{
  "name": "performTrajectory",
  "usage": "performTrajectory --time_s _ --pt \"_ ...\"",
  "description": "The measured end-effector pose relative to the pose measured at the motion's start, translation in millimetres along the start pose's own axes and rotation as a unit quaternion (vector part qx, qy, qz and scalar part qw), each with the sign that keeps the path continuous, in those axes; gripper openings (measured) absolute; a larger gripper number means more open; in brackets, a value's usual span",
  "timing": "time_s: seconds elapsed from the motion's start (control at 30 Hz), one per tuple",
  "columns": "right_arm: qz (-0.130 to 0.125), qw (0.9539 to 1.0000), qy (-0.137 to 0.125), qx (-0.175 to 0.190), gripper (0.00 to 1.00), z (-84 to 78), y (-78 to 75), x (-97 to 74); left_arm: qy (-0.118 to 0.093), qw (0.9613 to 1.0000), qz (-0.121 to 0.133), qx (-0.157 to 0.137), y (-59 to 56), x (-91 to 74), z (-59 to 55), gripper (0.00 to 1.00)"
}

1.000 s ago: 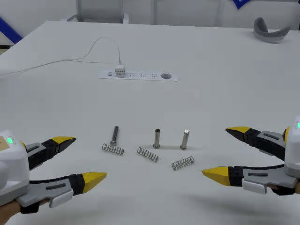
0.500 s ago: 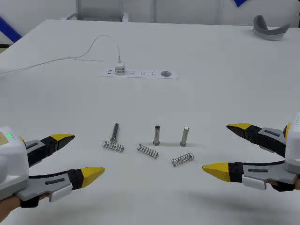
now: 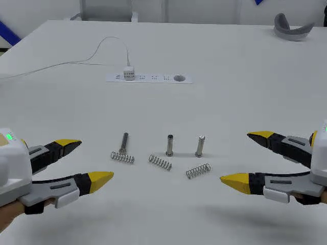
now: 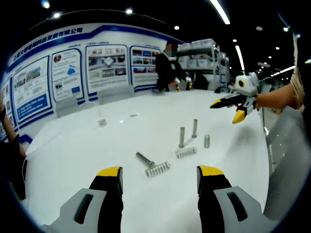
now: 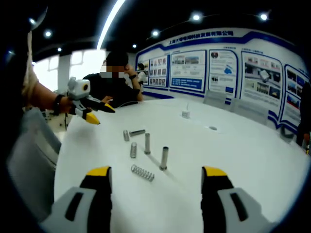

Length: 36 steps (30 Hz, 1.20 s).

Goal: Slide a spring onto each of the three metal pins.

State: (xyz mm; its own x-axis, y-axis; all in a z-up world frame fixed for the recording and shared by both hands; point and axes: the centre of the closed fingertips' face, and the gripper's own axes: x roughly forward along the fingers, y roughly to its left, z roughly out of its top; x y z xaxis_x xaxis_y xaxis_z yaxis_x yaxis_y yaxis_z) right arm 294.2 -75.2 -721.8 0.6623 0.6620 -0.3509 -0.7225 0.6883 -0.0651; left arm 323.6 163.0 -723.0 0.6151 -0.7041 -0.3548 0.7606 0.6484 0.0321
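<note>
Three metal pins sit mid-table. The left pin (image 3: 124, 142) lies on its side, while the middle pin (image 3: 169, 145) and the right pin (image 3: 200, 146) stand upright. Just in front of them lie three loose springs (image 3: 122, 157) (image 3: 160, 162) (image 3: 198, 171). My left gripper (image 3: 94, 159) hovers open at the lower left, well apart from the parts. My right gripper (image 3: 236, 157) hovers open at the lower right, also apart. The left gripper view has the lying pin (image 4: 145, 159) and a spring (image 4: 158, 169) nearest its jaws. The right gripper view has a spring (image 5: 142, 173) and an upright pin (image 5: 164, 158) nearest.
A white power strip (image 3: 149, 78) with a plug and a trailing cable (image 3: 92, 53) lies farther back. A grey curved object (image 3: 291, 28) rests at the far right corner. A chair (image 3: 104, 10) stands beyond the far edge. A person (image 5: 114, 77) sits at the table's end.
The parts on the table have not moved. Both grippers stay open in about the same places.
</note>
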Motion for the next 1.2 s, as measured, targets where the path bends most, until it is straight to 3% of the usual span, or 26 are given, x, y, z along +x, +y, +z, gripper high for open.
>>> performTrajectory --time_s 0.5,0.83,1.2 --pt "-0.004 1.0 -0.005 0.002 0.77 3.0 -1.5 -0.3 0.018 0.9998 -0.001 0.003 15.3 28.5 11.5 0.59" --pt "-0.008 1.0 -0.004 0.002 0.76 4.0 -1.0 -1.9 0.04 0.9992 0.001 -0.006 24.6 56.5 10.5 0.58" --pt "-0.009 1.0 -0.001 0.005 0.76 3.5 1.7 -0.4 0.074 0.9967 0.023 -0.024 41.0 83.7 5.2 0.55"
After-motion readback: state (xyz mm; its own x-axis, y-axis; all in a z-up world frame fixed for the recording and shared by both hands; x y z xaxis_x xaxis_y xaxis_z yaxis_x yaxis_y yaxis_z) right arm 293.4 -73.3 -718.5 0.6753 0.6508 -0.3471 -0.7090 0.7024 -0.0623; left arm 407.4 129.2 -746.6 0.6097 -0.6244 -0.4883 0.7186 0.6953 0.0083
